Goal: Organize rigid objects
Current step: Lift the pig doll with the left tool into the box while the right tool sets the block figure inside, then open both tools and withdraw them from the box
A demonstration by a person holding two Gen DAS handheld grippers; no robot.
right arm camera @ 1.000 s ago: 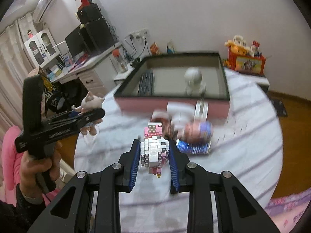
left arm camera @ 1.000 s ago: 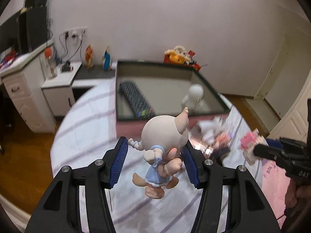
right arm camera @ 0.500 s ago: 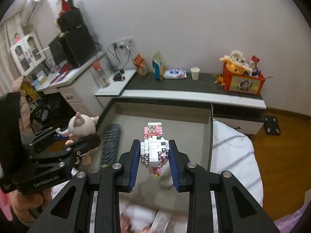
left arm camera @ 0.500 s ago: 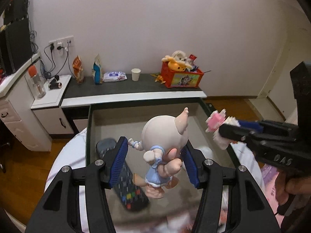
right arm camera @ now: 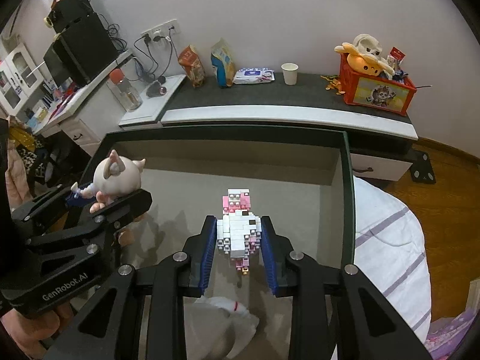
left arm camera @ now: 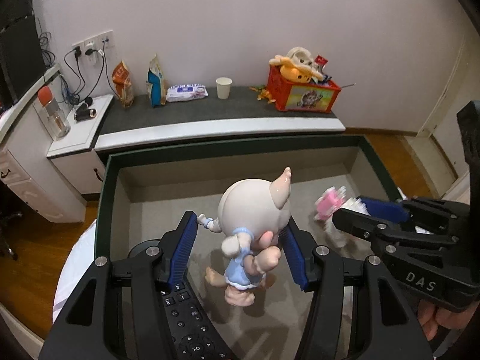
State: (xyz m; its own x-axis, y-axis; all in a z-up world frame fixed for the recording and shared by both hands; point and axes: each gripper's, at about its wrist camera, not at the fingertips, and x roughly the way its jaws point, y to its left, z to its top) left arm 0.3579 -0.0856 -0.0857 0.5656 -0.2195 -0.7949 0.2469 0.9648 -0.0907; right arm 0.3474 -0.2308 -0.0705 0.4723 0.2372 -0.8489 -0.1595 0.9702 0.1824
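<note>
My left gripper (left arm camera: 240,252) holds a cream pig figurine in a blue dress (left arm camera: 255,225) inside the dark-rimmed box (left arm camera: 103,210); its feet look close to the grey floor. Its jaws look wide, with a gap at the left pad. The figurine also shows in the right wrist view (right arm camera: 115,180). My right gripper (right arm camera: 240,249) is shut on a white and pink brick figure (right arm camera: 238,225) low over the box floor (right arm camera: 300,198). It also shows in the left wrist view (left arm camera: 330,204).
A black remote (left arm camera: 186,324) lies in the box under my left gripper. A white round figure (right arm camera: 228,321) lies under my right gripper. Behind the box is a low cabinet (left arm camera: 210,114) with a paper cup (left arm camera: 223,87) and a red toy crate (left arm camera: 303,94).
Both grippers have moved forward from above the bedspread to over the box and lowered into it. The box floor is nearer now. Each still carries its toy.
</note>
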